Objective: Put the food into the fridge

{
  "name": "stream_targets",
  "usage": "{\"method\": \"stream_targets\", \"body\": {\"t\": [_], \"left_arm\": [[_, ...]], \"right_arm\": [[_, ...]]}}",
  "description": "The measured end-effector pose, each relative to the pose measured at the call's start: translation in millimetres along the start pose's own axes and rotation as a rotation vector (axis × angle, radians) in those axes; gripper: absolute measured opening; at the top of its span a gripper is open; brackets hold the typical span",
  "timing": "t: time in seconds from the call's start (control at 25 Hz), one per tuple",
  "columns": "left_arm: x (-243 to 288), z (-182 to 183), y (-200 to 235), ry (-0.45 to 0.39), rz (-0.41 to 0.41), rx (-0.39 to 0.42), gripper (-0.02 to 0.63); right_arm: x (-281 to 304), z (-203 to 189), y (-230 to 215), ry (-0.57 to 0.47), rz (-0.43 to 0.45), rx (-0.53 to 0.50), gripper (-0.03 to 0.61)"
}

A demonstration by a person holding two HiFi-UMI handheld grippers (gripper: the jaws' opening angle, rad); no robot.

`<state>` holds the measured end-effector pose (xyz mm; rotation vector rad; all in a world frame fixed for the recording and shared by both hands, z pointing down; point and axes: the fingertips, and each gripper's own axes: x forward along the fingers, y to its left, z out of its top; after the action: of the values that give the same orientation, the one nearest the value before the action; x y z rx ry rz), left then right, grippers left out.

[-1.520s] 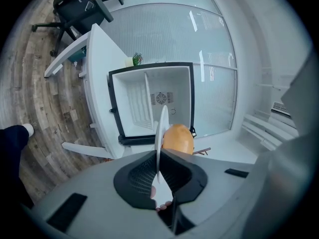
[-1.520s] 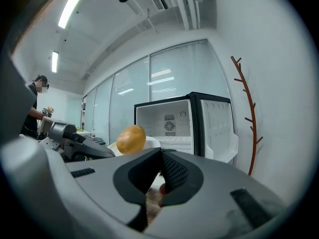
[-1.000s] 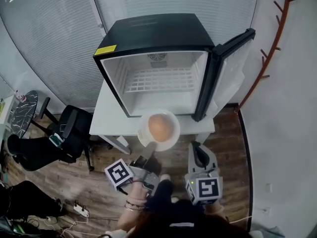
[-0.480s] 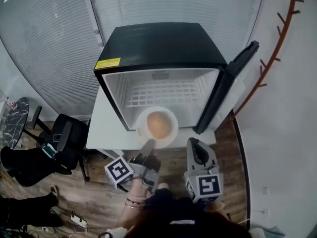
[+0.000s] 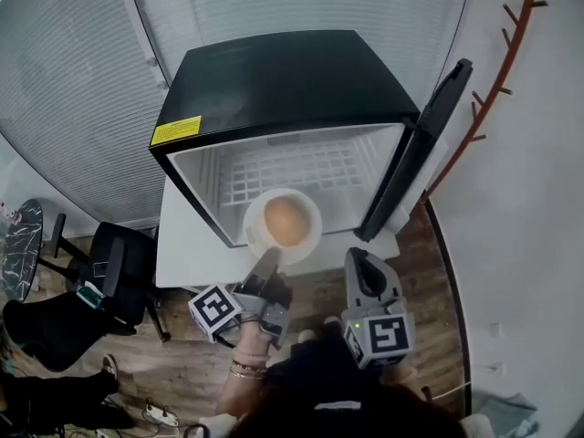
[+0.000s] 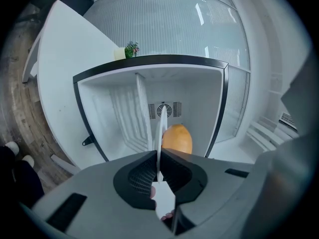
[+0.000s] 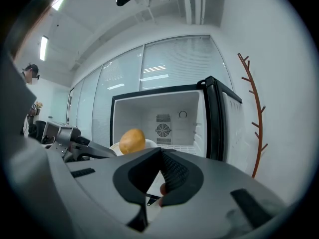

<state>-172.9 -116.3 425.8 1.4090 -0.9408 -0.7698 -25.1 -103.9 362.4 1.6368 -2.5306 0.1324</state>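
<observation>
The black mini fridge [image 5: 274, 80] stands open on a white table [image 5: 182, 254], its door [image 5: 415, 149] swung out to the right and a white wire shelf [image 5: 292, 172] inside. My left gripper [image 5: 267, 261] is shut on the near rim of a white plate [image 5: 253, 235], which it holds level at the fridge's front opening. A round orange-brown food item [image 5: 284, 219] lies on the plate. In the left gripper view the plate [image 6: 160, 128] shows edge-on with the food [image 6: 177, 139] behind the jaws. My right gripper [image 5: 363, 267] is shut and empty, just right of the plate.
A reddish-brown coat rack [image 5: 506, 71] stands by the right wall. A black office chair [image 5: 119, 263] sits left of the table on the wood floor. Glass walls with blinds run behind the fridge.
The plate with the food has moved forward from over the table's edge to the fridge's opening. Both grippers have come closer to the fridge.
</observation>
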Motion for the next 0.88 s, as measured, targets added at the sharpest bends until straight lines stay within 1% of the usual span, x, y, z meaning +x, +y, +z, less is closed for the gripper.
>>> {"method": "stream_targets", "body": {"t": [0.16, 0.56, 0.72, 0.88], "left_arm": [[8.3, 6.8, 0.2, -0.004, 0.006, 0.001, 0.017], [33.8, 22.6, -2.8, -0.041, 0.021, 0.016, 0.017], [48.8, 27.9, -4.1, -0.051, 0.027, 0.021, 0.017], [63.1, 33.3, -5.0, -0.067, 0.037, 0.019, 0.017]], "right_arm": [[11.4, -1.4, -1.2, 0.004, 0.01, 0.007, -0.005], [50.6, 8.7, -6.9, -0.032, 0.067, 0.016, -0.005], [64.4, 9.2, -14.7, -0.039, 0.08, 0.011, -0.005], [74.9, 7.6, -26.9, -0.024, 0.083, 0.009, -0.005]]}}
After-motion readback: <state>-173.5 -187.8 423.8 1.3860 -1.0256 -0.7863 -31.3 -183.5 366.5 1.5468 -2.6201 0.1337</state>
